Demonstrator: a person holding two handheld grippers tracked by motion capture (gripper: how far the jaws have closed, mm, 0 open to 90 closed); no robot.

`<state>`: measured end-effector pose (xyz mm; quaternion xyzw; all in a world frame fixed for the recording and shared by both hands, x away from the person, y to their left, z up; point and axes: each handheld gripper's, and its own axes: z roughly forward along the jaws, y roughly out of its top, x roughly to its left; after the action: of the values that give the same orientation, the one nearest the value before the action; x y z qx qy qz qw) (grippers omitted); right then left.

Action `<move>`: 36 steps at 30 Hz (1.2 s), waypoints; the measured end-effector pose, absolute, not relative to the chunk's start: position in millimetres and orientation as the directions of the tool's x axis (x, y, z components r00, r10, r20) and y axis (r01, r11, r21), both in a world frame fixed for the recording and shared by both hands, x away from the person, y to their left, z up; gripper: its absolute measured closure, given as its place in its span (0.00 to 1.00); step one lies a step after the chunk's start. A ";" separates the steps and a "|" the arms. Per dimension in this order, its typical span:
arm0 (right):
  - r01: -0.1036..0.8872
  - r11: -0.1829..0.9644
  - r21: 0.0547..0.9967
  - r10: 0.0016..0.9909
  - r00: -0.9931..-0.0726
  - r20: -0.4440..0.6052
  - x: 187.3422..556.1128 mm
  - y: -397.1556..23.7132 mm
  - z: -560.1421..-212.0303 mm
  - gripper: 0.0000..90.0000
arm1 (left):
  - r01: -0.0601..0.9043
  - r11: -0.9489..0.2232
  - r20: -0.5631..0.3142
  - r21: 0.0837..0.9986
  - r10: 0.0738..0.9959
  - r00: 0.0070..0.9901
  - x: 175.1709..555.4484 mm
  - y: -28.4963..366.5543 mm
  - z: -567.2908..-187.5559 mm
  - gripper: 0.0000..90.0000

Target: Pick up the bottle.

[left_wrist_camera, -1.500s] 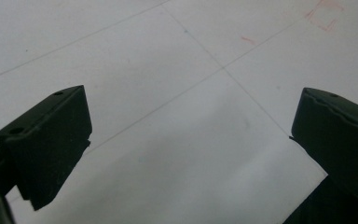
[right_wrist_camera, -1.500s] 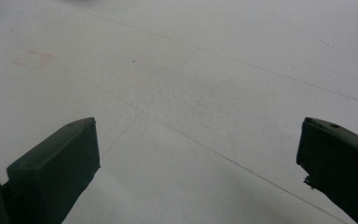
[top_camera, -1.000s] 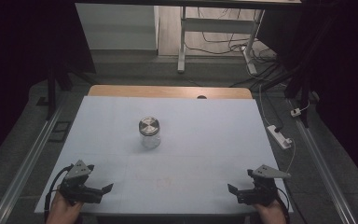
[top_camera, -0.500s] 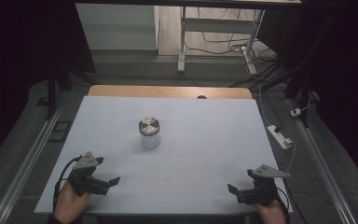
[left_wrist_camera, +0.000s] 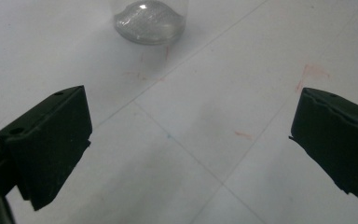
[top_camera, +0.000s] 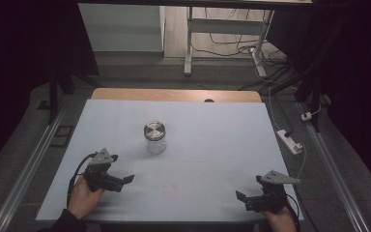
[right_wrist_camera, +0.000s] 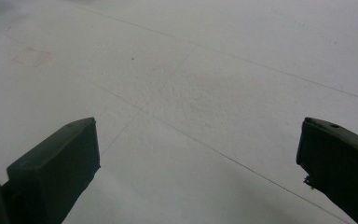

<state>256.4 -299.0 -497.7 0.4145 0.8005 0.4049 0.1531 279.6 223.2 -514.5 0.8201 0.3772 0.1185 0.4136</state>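
A small clear glass jar with a round brushed-metal lid (top_camera: 154, 137) stands upright near the middle of the white worktop (top_camera: 212, 145); its see-through body is short and stout, the lid shiny and flat. The left gripper (top_camera: 121, 180) sits near it on the person's side, fingers spread wide and empty, aimed toward the jar's base (left_wrist_camera: 149, 23). The right gripper (top_camera: 241, 197) rests well apart at the near right corner, its 2 fingers also spread, holding nothing.
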 end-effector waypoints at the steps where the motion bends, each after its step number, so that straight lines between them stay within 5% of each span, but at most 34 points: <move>1: 0.540 0.328 0.775 0.788 -0.609 0.091 256.4 -299.0 -497.6 0.00 | 0.525 -0.372 -0.120 0.766 0.719 0.685 282.1 222.0 -514.7 0.00; 36: 0.540 0.328 0.775 0.786 -0.612 0.093 256.6 -299.2 -497.7 0.00 | 0.504 -0.405 -0.074 0.762 0.720 0.690 358.5 180.3 -509.9 0.00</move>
<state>256.6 -299.2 -497.7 0.4138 0.8007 0.4057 0.1516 358.5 180.3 -509.9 0.8274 0.3698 0.1346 0.4006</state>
